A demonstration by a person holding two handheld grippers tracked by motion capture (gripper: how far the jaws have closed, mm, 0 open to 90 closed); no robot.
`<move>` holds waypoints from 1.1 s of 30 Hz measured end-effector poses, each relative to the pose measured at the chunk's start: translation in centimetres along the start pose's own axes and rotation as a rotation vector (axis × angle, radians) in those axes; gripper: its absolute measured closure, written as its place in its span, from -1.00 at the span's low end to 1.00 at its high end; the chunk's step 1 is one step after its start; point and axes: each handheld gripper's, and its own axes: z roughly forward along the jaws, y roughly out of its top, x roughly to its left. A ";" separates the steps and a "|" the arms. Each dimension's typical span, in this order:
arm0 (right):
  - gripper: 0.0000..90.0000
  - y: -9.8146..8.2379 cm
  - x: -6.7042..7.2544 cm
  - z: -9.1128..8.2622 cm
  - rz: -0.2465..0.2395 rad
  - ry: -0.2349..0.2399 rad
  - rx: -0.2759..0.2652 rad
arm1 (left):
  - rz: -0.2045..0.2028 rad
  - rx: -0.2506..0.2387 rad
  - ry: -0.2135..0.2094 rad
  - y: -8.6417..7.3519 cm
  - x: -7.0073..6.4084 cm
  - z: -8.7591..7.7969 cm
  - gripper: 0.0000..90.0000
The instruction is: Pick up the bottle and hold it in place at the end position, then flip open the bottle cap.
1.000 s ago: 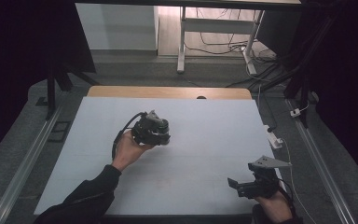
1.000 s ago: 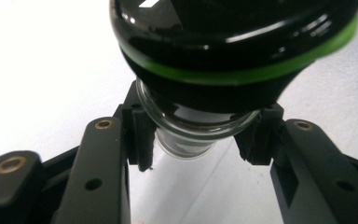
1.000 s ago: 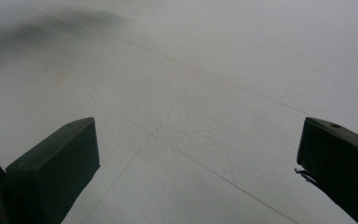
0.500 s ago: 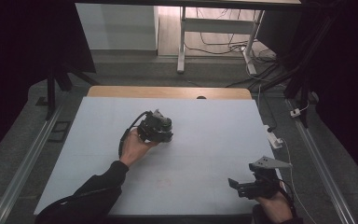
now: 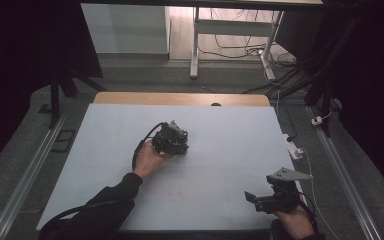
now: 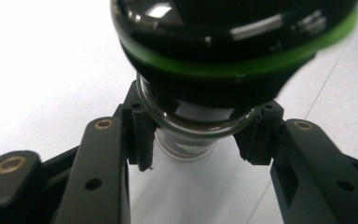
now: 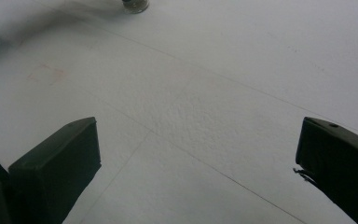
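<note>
Glass vessel [image 6: 186,135] with a dark rounded body and a bright green band [image 6: 242,65] sits between the jaws of my left gripper [image 6: 196,140], pinched at its clear narrow neck. My jaws are drawn in as far as the neck allows, both pads pressing the glass from either side. Seen along the jaws, the wide dark part swells toward the camera and the clear narrow end points down at the white table [image 6: 42,70]; I cannot tell whether that end touches the surface. What is inside I cannot make out: the body is dark and glossy and throws back reflections, and the clear part looks dim.

From above, my left gripper [image 5: 172,140] is near the middle of the table [image 5: 230,130], a little left of centre, with my left hand [image 5: 150,157] behind it and its cable looping round the wrist. The vessel is hidden under the gripper in that view.

My right gripper [image 5: 260,200] rests low at the near right corner of the table, well apart from the left. Its jaws stand wide open with nothing between them, bare white tabletop [image 7: 191,116] showing in the gap. Far off at the top edge of the right gripper view, the clear glass end [image 7: 135,5] stands just at the tabletop.
</note>
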 end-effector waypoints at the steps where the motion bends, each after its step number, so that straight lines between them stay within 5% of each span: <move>1: -1.00 0.0 0.0 0.0 0.000 0.000 0.000 | 0.004 0.002 0.004 0.0 -0.1 0.0 0.19; 21: -1.00 0.4 0.4 -0.2 -0.021 0.004 -0.012 | 0.007 -0.022 0.010 -0.4 -0.2 0.1 0.19; 33: -1.00 1.6 1.4 0.5 -0.070 0.093 -0.022 | 0.009 -0.025 0.010 -0.5 -0.2 0.1 0.19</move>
